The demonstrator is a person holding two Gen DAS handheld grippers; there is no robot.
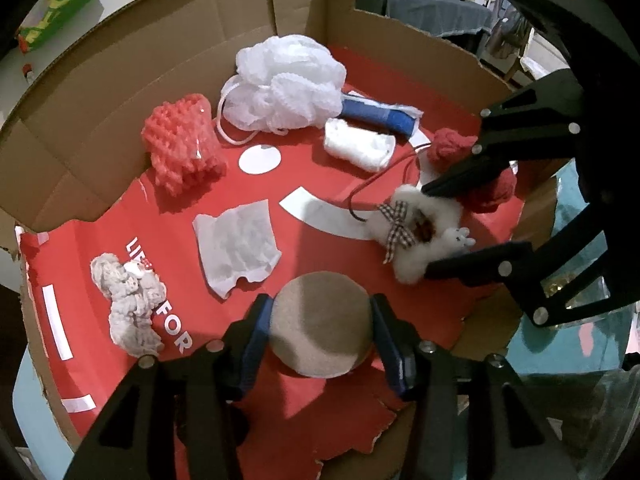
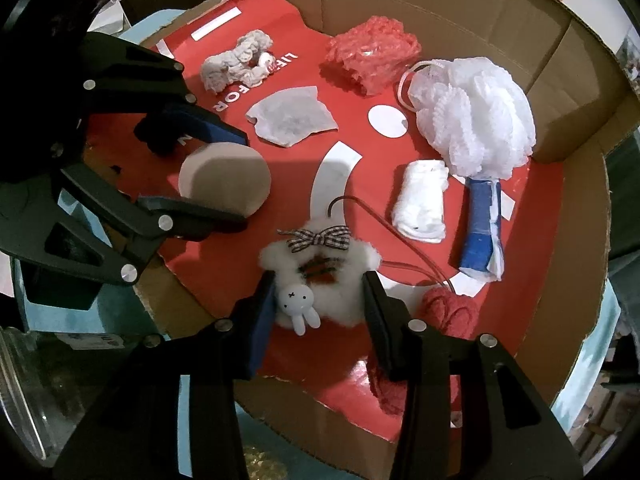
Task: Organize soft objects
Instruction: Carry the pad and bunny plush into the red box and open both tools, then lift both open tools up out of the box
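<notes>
- The left gripper has its two blue-padded fingers on both sides of a round beige sponge; the pads touch its edges, so it is closed on the sponge. The sponge is a flat disc with a fine, matt, grainy face.
- The right gripper has its fingers against the two sides of a fluffy white toy, so it grips this toy. The toy is woolly, with a checked ribbon bow on top, a brown striped patch in the middle and a small smooth white rabbit figure at its lower left.
- Both things lie on a red printed sheet with white shapes and letters, inside a low cardboard box with open flaps. The sponge is at the near edge of the sheet, and the toy is just to its right in the left wrist view.
- Red yarn, rough and wound in a ball, lies just beside the right finger of the right gripper.
- Farther back is a white mesh bath puff, very frilly, with a cord loop.
- Near the puff are a red foam net, a white folded cloth and a blue roll.
- A crumpled white paper lies in the middle, and a grey knitted scrunchie at the left.
</notes>
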